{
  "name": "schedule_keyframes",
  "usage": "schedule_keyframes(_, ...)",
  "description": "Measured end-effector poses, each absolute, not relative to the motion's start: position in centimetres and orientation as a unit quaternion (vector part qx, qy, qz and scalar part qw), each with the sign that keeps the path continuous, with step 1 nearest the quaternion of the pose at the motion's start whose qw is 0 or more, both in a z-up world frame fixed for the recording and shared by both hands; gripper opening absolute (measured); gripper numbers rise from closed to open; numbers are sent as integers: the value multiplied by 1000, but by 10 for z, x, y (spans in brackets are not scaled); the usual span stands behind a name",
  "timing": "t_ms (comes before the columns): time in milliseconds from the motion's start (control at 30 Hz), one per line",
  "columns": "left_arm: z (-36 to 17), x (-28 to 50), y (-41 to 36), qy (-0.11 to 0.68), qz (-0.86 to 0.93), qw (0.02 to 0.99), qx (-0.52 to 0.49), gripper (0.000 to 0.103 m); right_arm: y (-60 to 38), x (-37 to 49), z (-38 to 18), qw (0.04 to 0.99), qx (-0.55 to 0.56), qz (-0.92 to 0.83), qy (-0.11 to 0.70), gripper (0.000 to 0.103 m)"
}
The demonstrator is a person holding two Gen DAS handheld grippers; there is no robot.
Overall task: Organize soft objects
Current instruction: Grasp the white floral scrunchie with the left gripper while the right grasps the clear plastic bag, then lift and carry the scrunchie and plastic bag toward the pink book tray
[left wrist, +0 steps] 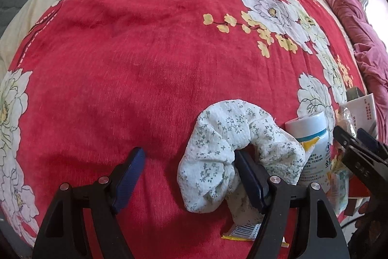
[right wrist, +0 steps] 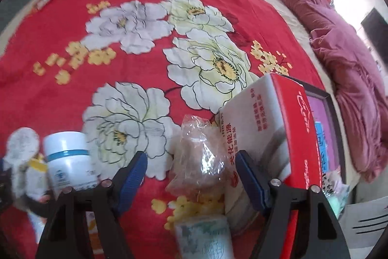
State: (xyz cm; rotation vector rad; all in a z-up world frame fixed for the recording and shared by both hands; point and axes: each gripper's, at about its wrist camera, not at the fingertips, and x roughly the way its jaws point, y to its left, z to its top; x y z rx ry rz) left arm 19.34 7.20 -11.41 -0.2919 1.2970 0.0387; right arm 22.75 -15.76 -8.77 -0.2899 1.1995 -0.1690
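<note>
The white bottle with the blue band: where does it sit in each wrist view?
Left wrist: white bottle at lower right, just behind the floral scrunchie.
Right wrist: the bottle at lower left, left of the open fingers.
Shared landmark: the maroon blanket along the bed's right edge.

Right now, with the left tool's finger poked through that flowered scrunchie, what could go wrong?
1. The flowered scrunchie hangs looped on just one finger of the open left tool, so it may slide off when lifted.
2. The white bottle stands right beside the scrunchie; a sideways pull could tip it.
3. The open right tool straddles a crinkly plastic bag leaning by the red-and-white box; closing might catch the box.
</note>
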Motion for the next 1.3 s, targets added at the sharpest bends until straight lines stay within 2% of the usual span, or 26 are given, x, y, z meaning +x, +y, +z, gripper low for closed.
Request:
schedule_keyframes(167,-116,195,72,602,20,787,-134,77,-149,236,-103,799,-180,-107,564,66)
schedule_keyframes(267,-116,196,70,602,21,787,-130,77,-146,241,-108,797,-197,-123,558,57)
schedule_keyframes(300,-116,196,70,602,21,787,-130,77,-145,243,-110,796,-203,-129,556,51)
schedule_keyframes(333,-116,196,70,602,22,787,-129,76,-145,244,-111,796,-206,-130,554,50)
schedule_keyframes(433,-115,196,68,605,25,787,-118,67,-145,241,-109,800,-210,-125,547,49)
schedule_keyframes(633,-113,196,70,601,14,790,-121,58,-157,220,-89,820,-152,-84,546,49)
schedule_keyframes(733,-110,194,71,596,7,793,-128,34,-161,202,-77,828,-114,-58,545,49)
schedule_keyframes(800,-110,193,74,594,3,792,-139,27,-163,190,-68,834,-101,-52,540,49)
schedule_keyframes(900,-109,187,86,588,-7,788,-183,11,-168,177,-54,840,-70,-39,537,49)
schedule_keyframes(1300,-52,154,63,544,-32,824,-158,9,-194,155,-1,858,59,45,507,49)
